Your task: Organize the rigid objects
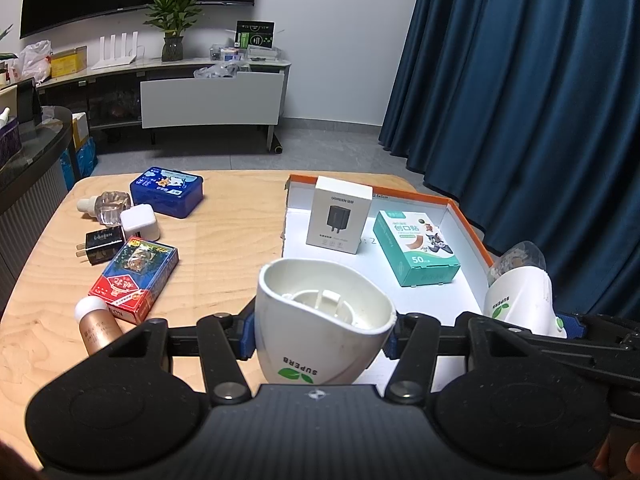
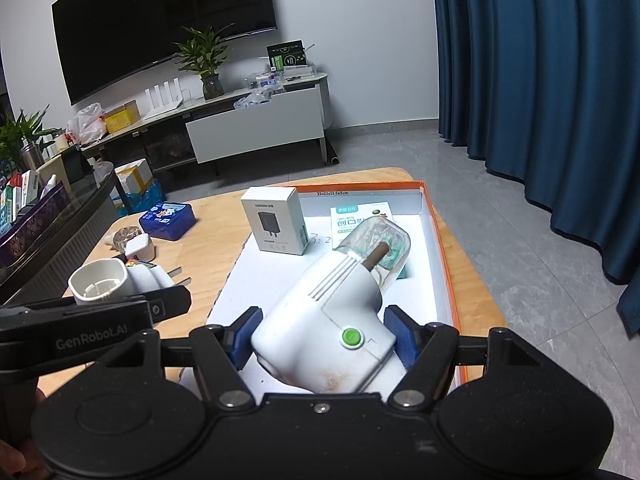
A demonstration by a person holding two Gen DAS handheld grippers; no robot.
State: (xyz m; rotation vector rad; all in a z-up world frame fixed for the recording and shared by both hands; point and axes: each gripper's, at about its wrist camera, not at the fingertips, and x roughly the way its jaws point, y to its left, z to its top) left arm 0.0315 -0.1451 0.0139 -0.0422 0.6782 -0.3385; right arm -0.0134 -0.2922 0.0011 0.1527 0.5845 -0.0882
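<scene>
My left gripper [image 1: 320,338] is shut on an empty white plug-in heater [image 1: 320,320] with a green leaf logo, its hollow mouth facing up. The blue pads press on its two sides over the wooden table's near edge. My right gripper [image 2: 324,336] is shut on a second white heater [image 2: 328,320] with a green button. This one carries a clear refill bottle [image 2: 380,244] with a brown wick. It hangs over the near end of the orange-rimmed white box [image 2: 440,240]. The second heater [image 1: 520,296] also shows at the right of the left wrist view.
Inside the box [image 1: 468,216] stand a white charger carton [image 1: 340,216] and a green bandage pack [image 1: 416,248]. On the table's left lie a blue tin [image 1: 168,190], a clear bottle [image 1: 108,206], white [image 1: 140,222] and black [image 1: 102,244] chargers, a card box [image 1: 134,278] and a rose-gold bottle [image 1: 98,326].
</scene>
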